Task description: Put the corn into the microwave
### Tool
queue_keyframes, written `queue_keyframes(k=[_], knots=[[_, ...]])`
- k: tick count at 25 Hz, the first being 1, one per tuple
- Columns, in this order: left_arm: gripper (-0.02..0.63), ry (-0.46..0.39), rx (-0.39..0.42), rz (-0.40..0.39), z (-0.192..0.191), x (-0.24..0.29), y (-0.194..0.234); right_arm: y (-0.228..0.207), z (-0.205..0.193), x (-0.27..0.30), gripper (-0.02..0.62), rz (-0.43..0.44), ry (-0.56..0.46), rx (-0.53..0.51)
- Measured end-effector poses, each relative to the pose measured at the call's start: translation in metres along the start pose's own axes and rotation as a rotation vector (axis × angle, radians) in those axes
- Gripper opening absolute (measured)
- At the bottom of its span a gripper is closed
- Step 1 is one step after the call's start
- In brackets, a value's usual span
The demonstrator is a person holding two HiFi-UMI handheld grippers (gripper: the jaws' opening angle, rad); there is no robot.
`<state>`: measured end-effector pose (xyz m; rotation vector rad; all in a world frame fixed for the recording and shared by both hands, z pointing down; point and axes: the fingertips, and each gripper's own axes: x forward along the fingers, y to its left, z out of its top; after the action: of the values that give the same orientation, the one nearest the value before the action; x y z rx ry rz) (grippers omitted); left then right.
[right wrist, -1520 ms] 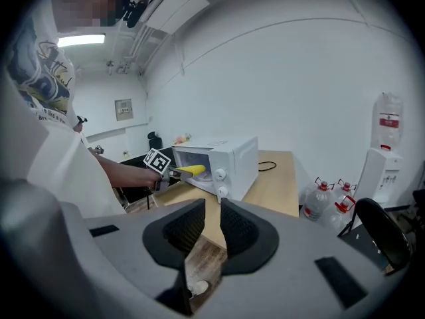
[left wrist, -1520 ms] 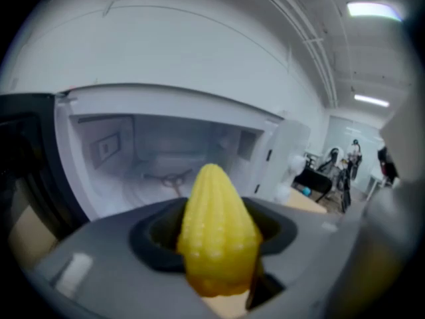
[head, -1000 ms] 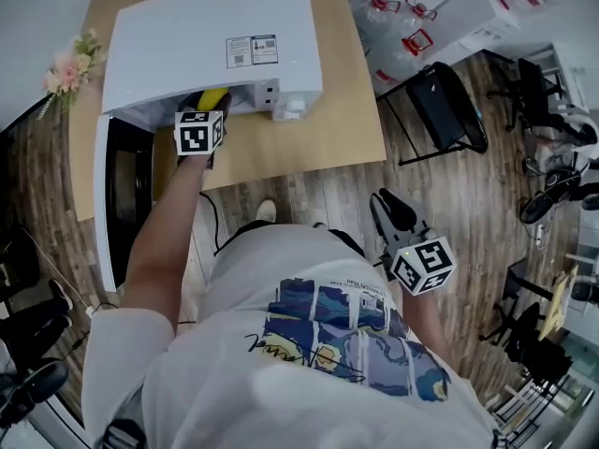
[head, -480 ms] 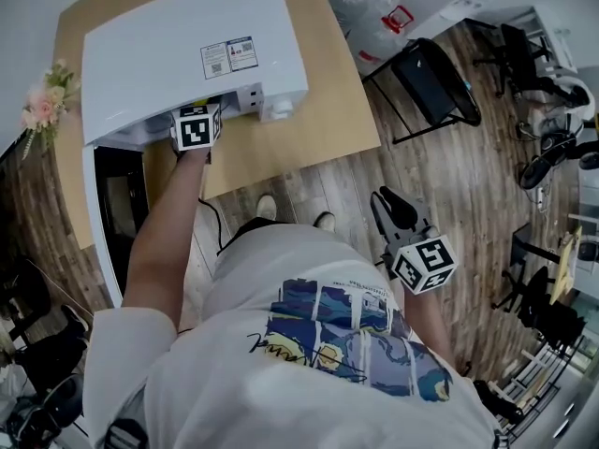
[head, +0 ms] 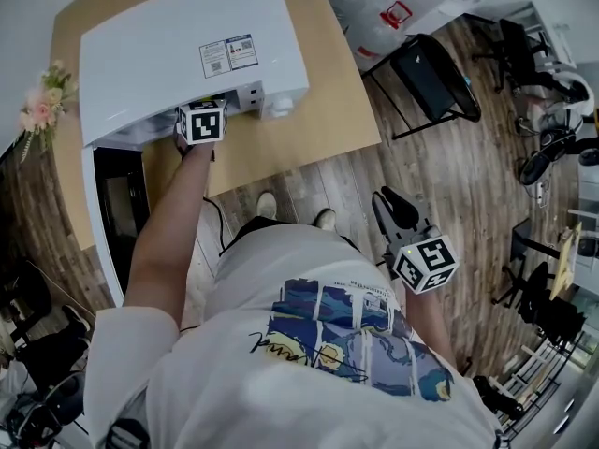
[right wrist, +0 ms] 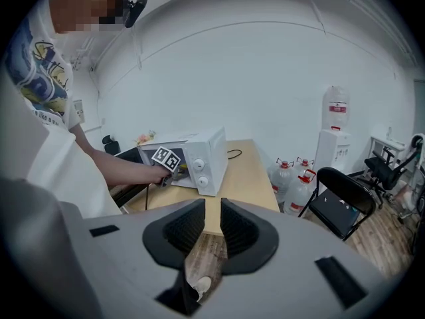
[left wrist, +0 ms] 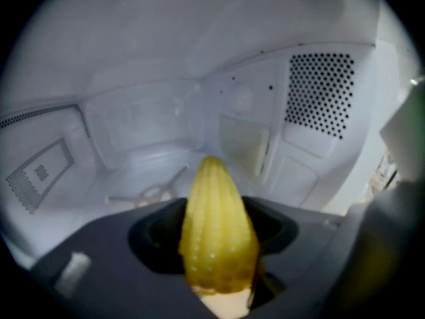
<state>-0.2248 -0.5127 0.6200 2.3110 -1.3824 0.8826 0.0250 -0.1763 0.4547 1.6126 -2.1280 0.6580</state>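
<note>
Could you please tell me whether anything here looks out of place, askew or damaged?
Nothing stands out: the corn sits straight between the left gripper's jaws, which have just been opening, inside the open microwave.

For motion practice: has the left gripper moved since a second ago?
Yes: the left gripper went deeper into the microwave. Its jaws, corn between them, have just been opening.

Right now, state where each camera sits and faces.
Head view: on the head, looking down at the microwave; shows torso, left arm, grippers.
Left gripper view: on the left gripper, facing into the microwave; shows jaws holding corn.
Right gripper view: on the right gripper, facing the microwave; shows empty jaws, shirt.
Head and right gripper views share microwave, left arm.
</note>
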Motion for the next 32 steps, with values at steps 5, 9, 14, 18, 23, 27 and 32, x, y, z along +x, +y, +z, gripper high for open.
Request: queue_keyframes(k=[5,9,14,18,23,27,32], knots=[[0.281,-0.017,0.012,0.037,0.0,-0.004,0.004,-0.001,0.001,-0.002,0.063,0.004,0.002,-0.015],[0.293,-0.028,-0.002,0.043,-0.001,-0.006,0.005,-0.006,-0.002,-0.007,0.063,0.0,0.004,-0.013],[0.307,-0.05,-0.017,0.065,0.0,-0.016,0.004,-0.014,-0.009,-0.013,0.063,0.014,0.004,-0.009],[0.313,-0.078,-0.036,0.104,0.002,-0.031,0.004,-0.02,-0.011,-0.016,0.063,0.046,-0.003,-0.03],[0.313,-0.094,-0.094,0.18,-0.007,-0.061,0.005,-0.035,-0.013,-0.024,0.06,0.108,-0.015,-0.059],[0.308,-0.099,-0.157,0.203,-0.018,-0.089,-0.008,-0.049,-0.009,-0.034,0.055,0.165,-0.036,-0.087],[0.201,-0.1,-0.242,0.209,-0.04,-0.126,-0.038,-0.064,-0.009,-0.044,0.043,0.248,-0.056,-0.122]])
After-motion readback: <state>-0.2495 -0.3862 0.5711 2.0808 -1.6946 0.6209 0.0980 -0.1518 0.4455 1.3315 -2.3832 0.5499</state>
